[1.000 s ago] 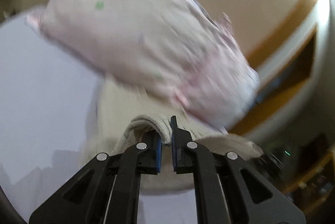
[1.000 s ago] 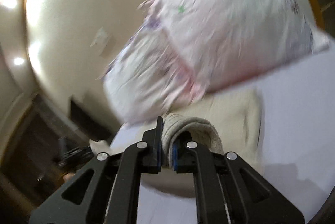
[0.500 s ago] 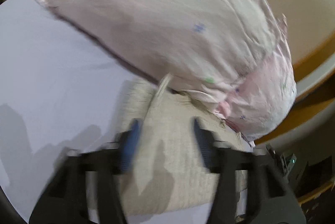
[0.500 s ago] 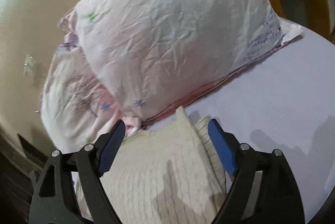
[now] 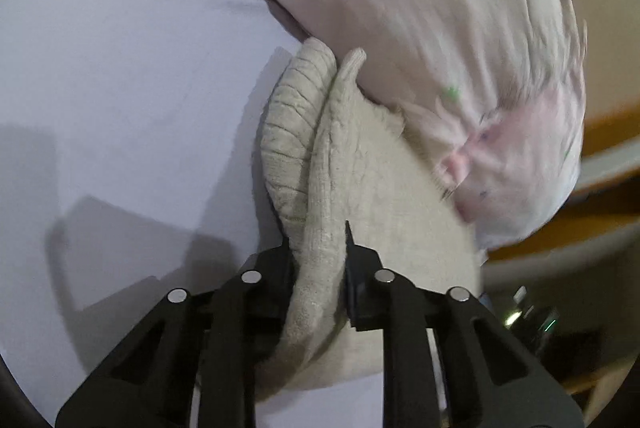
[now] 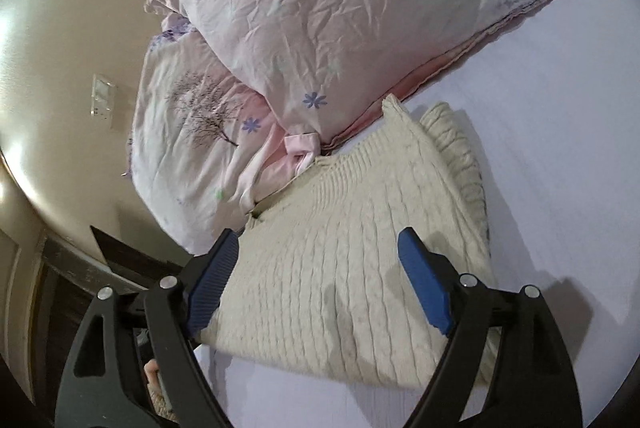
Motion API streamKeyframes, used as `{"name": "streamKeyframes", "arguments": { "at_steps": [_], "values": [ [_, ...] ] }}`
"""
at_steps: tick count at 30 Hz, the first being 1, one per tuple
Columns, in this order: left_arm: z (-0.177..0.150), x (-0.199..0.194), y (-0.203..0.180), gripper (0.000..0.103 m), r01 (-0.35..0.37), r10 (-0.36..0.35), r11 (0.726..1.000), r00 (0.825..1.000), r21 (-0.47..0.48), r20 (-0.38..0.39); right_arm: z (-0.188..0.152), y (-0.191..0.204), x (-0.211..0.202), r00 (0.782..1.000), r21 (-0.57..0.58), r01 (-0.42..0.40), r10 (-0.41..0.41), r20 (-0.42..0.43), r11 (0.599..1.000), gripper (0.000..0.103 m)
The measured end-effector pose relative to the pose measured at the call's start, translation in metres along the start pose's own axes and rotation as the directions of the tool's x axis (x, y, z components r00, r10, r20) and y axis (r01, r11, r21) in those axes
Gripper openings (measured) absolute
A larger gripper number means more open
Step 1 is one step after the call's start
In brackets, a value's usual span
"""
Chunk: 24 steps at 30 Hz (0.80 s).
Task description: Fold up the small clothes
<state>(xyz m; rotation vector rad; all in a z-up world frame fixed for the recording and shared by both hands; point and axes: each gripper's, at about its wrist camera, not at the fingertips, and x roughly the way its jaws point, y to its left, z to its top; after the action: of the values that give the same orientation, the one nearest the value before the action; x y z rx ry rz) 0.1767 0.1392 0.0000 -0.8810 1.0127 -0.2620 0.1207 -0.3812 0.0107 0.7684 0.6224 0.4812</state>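
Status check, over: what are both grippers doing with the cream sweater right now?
Left gripper shut on cream sweater edge. Right gripper open above it, not gripping. Pink pillow touching sweater's far edge.

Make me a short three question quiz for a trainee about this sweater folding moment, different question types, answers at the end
1. True or false: the right gripper is clamped on the cream knit sweater.
2. Multiple choice: what is the left gripper pinching? A) a corner of the pillow B) a raised fold of the sweater C) nothing
3. Fill in: the far edge of the sweater lies against the pink floral ____ on the pale sheet.

Key
1. False. Its blue pads stand wide apart over the sweater.
2. B.
3. Pillow.
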Motion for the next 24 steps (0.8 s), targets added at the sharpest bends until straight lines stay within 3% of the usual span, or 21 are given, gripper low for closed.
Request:
{"name": "streamKeyframes", "arguments": {
  "at_steps": [1, 4, 6, 7, 10, 11, 14, 15, 16, 18, 19, 20, 22, 23, 24],
  "values": [
    [0.000, -0.003, -0.006, 0.017, 0.056, -0.056, 0.998, 0.998, -0.011, 0.007, 0.000, -0.002, -0.006, 1.000, 0.000, -0.005, 0.005, 0.005, 1.000, 0.081],
    [-0.006, -0.011, -0.060, 0.016, 0.239, -0.240, 0.970, 0.970, 0.035, 0.026, 0.001, -0.007, -0.031, 0.998, -0.008, 0.007, -0.007, 0.054, 1.000, 0.081],
    [-0.019, -0.001, -0.113, 0.016, 0.369, -0.369, 0.924, 0.929, 0.098, -0.013, 0.003, -0.010, -0.049, 0.994, -0.013, 0.026, -0.024, 0.108, 1.000, 0.081],
    [-0.031, 0.015, -0.145, 0.015, 0.449, -0.444, 0.886, 0.894, 0.115, -0.065, 0.004, -0.011, -0.056, 0.991, -0.011, 0.032, -0.030, 0.130, 0.999, 0.081],
    [-0.064, 0.071, -0.199, 0.017, 0.544, -0.518, 0.833, 0.832, 0.101, -0.199, 0.005, -0.018, -0.074, 0.982, 0.008, 0.049, -0.050, 0.183, 0.999, 0.081],
    [-0.080, 0.108, -0.215, 0.020, 0.579, -0.542, 0.814, 0.785, 0.045, -0.299, 0.005, -0.020, -0.077, 0.979, 0.014, 0.062, -0.063, 0.191, 0.998, 0.081],
    [-0.111, 0.176, -0.224, 0.020, 0.568, -0.562, 0.807, 0.657, -0.161, -0.502, 0.008, -0.029, -0.083, 0.978, 0.027, 0.117, -0.120, 0.172, 0.993, 0.081],
    [-0.115, 0.178, -0.224, 0.020, 0.583, -0.574, 0.795, 0.635, -0.166, -0.517, 0.009, -0.032, -0.083, 0.978, 0.028, 0.127, -0.130, 0.161, 0.992, 0.082],
    [-0.114, 0.168, -0.223, 0.020, 0.636, -0.604, 0.760, 0.614, -0.135, -0.508, 0.011, -0.034, -0.085, 0.980, 0.026, 0.135, -0.137, 0.147, 0.991, 0.087],
    [-0.101, 0.143, -0.217, 0.027, 0.674, -0.625, 0.736, 0.638, -0.067, -0.449, 0.018, -0.038, -0.083, 0.983, 0.018, 0.141, -0.142, 0.117, 0.990, 0.093],
    [-0.092, 0.129, -0.210, 0.050, 0.677, -0.630, 0.735, 0.661, -0.037, -0.408, 0.021, -0.040, -0.081, 0.985, 0.019, 0.139, -0.140, 0.103, 0.990, 0.093],
    [-0.081, 0.109, -0.199, 0.071, 0.644, -0.601, 0.765, 0.724, 0.020, -0.340, 0.027, -0.043, -0.071, 0.991, 0.027, 0.120, -0.122, 0.058, 0.992, 0.094],
    [-0.069, 0.088, -0.185, 0.073, 0.524, -0.483, 0.842, 0.839, 0.127, -0.251, 0.033, -0.047, -0.055, 0.995, 0.040, 0.103, -0.102, -0.020, 0.994, 0.094],
    [-0.066, 0.081, -0.177, 0.073, 0.445, -0.403, 0.876, 0.887, 0.184, -0.226, 0.036, -0.049, -0.046, 0.992, 0.043, 0.113, -0.111, -0.055, 0.993, 0.094],
    [-0.067, 0.079, -0.172, 0.073, 0.385, -0.340, 0.896, 0.915, 0.221, -0.217, 0.041, -0.050, -0.034, 0.984, 0.036, 0.149, -0.145, -0.101, 0.988, 0.094]
  ]
}}
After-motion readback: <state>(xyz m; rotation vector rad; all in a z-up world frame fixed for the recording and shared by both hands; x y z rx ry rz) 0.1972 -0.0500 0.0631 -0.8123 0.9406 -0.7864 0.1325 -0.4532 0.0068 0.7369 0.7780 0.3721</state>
